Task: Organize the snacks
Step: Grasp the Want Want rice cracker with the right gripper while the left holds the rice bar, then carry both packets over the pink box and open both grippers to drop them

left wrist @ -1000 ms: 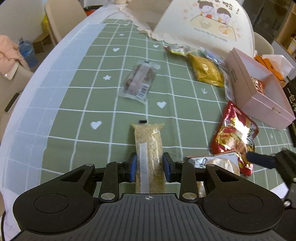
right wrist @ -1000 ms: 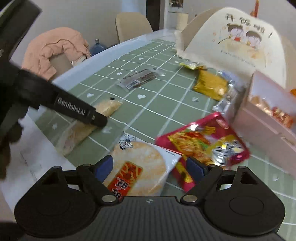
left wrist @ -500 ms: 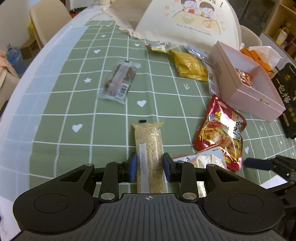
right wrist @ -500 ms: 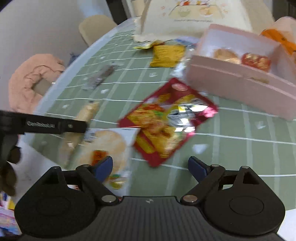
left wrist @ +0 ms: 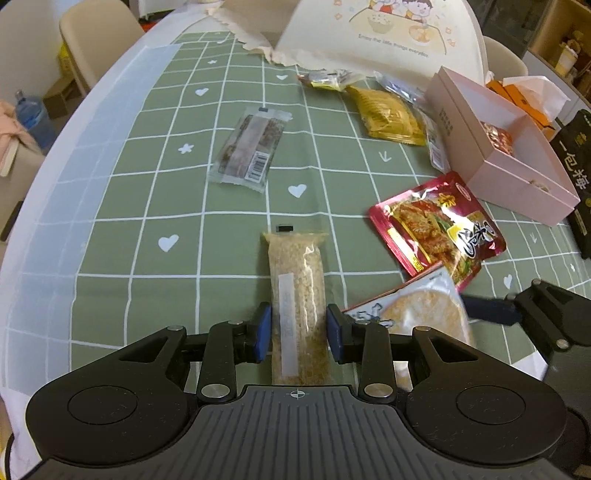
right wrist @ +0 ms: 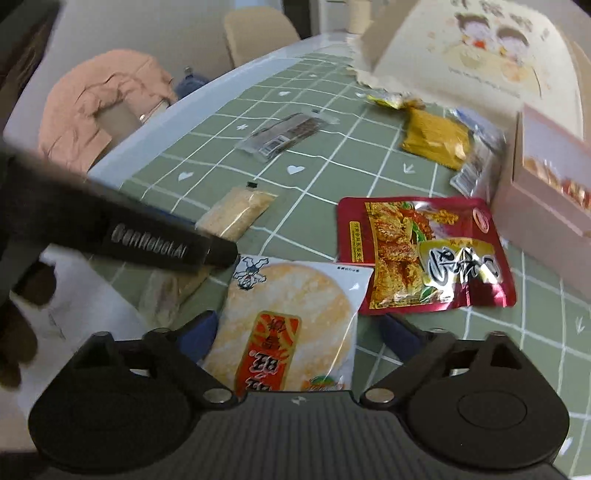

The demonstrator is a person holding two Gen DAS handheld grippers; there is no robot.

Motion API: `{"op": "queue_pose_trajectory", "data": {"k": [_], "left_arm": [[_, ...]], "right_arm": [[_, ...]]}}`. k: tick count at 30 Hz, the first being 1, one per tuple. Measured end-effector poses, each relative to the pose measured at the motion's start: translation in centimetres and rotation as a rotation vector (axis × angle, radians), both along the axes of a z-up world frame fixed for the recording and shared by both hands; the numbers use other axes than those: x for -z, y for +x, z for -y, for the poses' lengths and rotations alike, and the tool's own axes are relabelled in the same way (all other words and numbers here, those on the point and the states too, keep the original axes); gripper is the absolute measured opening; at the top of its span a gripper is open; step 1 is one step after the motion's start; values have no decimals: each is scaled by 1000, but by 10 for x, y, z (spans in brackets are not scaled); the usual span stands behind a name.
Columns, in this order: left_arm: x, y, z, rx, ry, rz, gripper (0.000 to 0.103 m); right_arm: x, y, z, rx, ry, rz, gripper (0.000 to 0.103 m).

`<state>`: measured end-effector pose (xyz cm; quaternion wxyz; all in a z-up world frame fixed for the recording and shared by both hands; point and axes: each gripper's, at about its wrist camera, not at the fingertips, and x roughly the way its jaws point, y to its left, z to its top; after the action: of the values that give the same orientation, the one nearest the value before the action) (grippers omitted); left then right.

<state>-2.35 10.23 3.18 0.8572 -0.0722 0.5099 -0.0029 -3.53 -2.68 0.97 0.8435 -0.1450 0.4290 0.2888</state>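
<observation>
My left gripper [left wrist: 298, 329] is shut on a long clear pack of beige crumbly snack [left wrist: 297, 291], which also shows in the right wrist view [right wrist: 236, 211]. My right gripper [right wrist: 299, 332] is open, its fingers on either side of a round rice cracker packet [right wrist: 286, 328], which also shows in the left wrist view [left wrist: 413, 314]. A red snack pouch [right wrist: 424, 251] lies just beyond it. An open pink box [left wrist: 502, 147] holding a few snacks stands at the right.
A clear pack with a dark bar [left wrist: 251, 147], a yellow packet [left wrist: 388, 114] and several small wrappers lie farther back on the green checked tablecloth [left wrist: 155, 199]. A large cream bag [left wrist: 380, 33] stands behind. Chairs [right wrist: 255, 33] and a pink coat [right wrist: 99, 107] are at the left.
My right gripper swung away toward the pink box and came back over the rice cracker packet. My left gripper keeps its hold on the beige pack, shifting slightly.
</observation>
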Motion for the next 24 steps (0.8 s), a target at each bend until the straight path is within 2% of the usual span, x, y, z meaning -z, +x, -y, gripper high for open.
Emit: {"op": "queue_pose_trajectory", "data": {"k": [4,9,13,15,17,19,21,24], "left_arm": [[1,0,4,20,16,12,37],[1,-7,12,58,55,34,37],[-3,-12,16,85,10,12,34],[-11,-18,28,133,38,36,34],[-29,-19,39,182,24,79,34],[-58,-13,46,218,-58,137,34],[-98,-1,58,270,-116,242,34],[-162,24,83,360,-143,432,34]], "right_arm": [[-10,-4,27,-12,75,-85,75],[-24,-9,68,98,27,3,75],[-35,-1,107,230,22,47,75],[-41,4,126,299,26,69,75],[-47,6,142,358,25,90,75],[-55,4,155,407,27,117,75],[-65,-1,167,458,44,143,75],[-78,-7,182,503,66,179,75]]}}
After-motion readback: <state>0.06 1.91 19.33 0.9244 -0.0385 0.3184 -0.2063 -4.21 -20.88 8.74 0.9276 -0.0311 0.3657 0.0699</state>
